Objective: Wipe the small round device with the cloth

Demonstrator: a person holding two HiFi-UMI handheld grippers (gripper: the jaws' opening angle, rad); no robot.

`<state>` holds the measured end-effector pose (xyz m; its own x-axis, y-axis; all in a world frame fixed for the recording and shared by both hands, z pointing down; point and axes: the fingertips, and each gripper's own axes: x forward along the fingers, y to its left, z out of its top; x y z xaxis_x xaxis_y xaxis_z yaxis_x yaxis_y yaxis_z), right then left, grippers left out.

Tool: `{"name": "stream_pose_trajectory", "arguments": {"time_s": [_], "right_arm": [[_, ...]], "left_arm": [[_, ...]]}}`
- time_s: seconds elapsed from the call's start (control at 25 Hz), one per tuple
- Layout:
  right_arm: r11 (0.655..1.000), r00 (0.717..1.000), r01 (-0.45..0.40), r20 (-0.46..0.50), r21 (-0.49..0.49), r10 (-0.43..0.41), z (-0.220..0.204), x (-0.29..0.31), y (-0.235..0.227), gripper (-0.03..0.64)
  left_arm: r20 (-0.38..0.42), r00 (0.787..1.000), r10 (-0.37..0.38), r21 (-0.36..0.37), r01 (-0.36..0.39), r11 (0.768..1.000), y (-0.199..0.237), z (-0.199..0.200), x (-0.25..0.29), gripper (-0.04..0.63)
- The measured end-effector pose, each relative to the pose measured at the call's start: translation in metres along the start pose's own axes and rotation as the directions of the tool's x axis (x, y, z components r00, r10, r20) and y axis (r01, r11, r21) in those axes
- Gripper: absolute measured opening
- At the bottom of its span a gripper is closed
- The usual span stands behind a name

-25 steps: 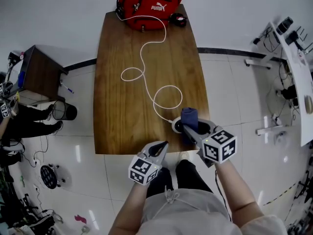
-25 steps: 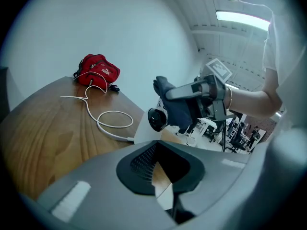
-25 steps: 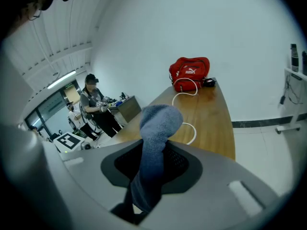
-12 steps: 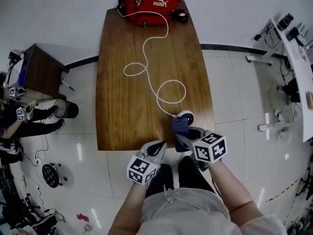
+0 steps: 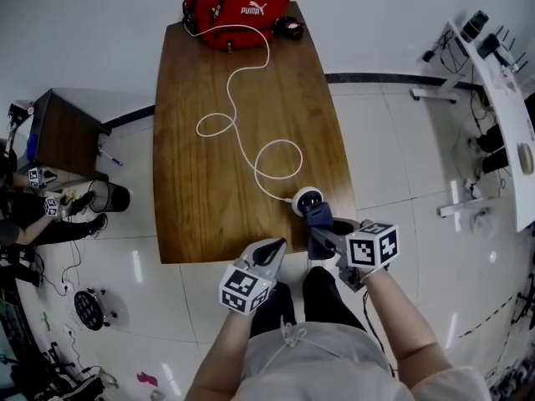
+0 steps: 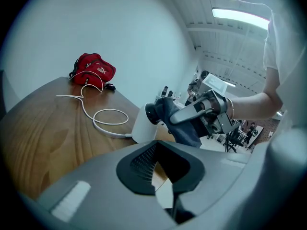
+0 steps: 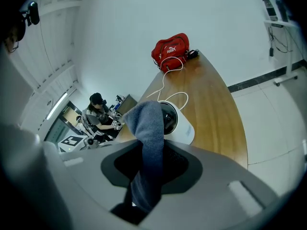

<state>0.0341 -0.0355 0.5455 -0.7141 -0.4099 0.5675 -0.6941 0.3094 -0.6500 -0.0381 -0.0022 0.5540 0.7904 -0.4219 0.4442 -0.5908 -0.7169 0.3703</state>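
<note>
Gripping the blue cloth [image 7: 149,143] between its clenched jaws, the right gripper [image 5: 324,234] holds it against the small round device [image 5: 307,200]. The device is a white puck with a dark face, sitting on the wooden table [image 5: 209,199] near the front right corner. The cloth's upper end folds over the device's dark front and touches it, while the lower end hangs down through the jaws. A white cable [image 5: 251,140] runs from the device in loops across the tabletop to a red bag [image 5: 238,2] at the far end, and a small dark object [image 5: 288,27] lies just beside the bag. The left gripper [image 5: 272,253] hangs at the near table edge, beside the right one and apart from the device, its jaws pressed together with nothing between them. Another person [image 5: 33,224] sits well off to the left on the tiled floor [image 5: 401,165], near a dark cabinet [image 5: 63,136]
</note>
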Motion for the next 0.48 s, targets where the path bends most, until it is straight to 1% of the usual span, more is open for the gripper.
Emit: {"name": "stream_pose_trajectory", "arguments": {"time_s": [0.2, 0.36, 0.48], "right_arm": [[0.998, 1.000, -0.012, -0.003, 0.061, 0.012, -0.008, -0.008, -0.016, 0.107], [0.994, 0.999, 0.025, -0.039, 0.107, -0.021, -0.020, -0.011, -0.042, 0.107], [0.985, 0.999, 0.025, -0.025, 0.173, -0.021, -0.017, -0.017, -0.056, 0.107]], "left_arm": [[-0.002, 1.000, 0.011, -0.002, -0.011, 1.000, 0.000, 0.004, 0.007, 0.002], [0.002, 1.000, 0.018, -0.008, -0.018, 1.000, 0.002, 0.007, 0.015, 0.002], [0.014, 1.000, 0.021, -0.014, -0.021, 1.000, 0.002, 0.010, 0.021, 0.002]]}}
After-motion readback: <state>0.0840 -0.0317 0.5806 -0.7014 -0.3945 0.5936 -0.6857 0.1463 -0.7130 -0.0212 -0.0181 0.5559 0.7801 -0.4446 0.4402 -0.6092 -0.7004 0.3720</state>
